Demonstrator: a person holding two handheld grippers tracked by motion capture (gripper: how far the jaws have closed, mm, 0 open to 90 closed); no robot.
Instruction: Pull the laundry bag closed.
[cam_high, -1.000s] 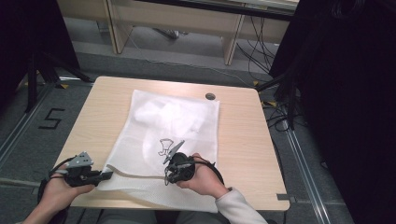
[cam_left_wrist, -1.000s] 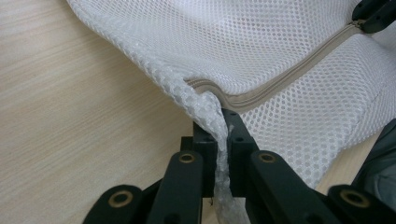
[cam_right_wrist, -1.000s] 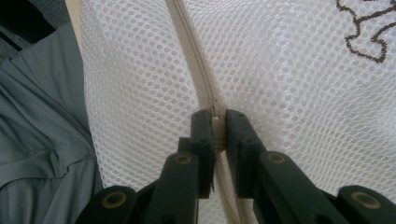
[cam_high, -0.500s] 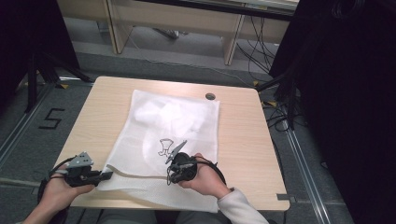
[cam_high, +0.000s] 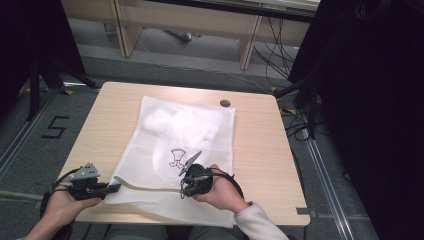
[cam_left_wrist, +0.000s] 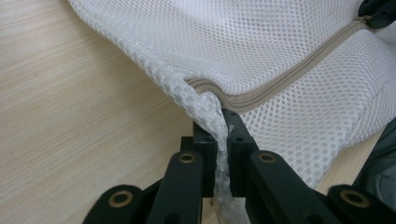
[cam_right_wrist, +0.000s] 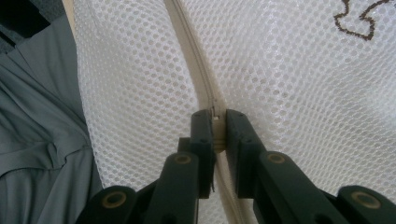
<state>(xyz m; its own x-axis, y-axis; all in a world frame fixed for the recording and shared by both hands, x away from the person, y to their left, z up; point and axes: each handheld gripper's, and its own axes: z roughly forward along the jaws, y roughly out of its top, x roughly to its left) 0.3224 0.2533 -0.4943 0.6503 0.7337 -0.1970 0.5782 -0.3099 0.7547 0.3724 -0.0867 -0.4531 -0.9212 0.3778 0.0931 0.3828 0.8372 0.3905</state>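
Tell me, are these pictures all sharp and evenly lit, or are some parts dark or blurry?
High view: the table is evenly lit, its surroundings fall into near-black. Left gripper view: the mesh bag weave is crisp, though the left hand-held gripper blurs toward the bottom edge. Right gripper view: mesh sharp, soft light, no glare.

A light wooden table (cam_high: 260, 145) carries a white mesh bag (cam_high: 170, 145).

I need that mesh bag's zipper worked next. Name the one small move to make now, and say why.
Probably slide the right gripper along the zipper, away from the left gripper. Its jaws are closed on what looks like the pull, while the left pinches the mesh bag corner, anchoring it.
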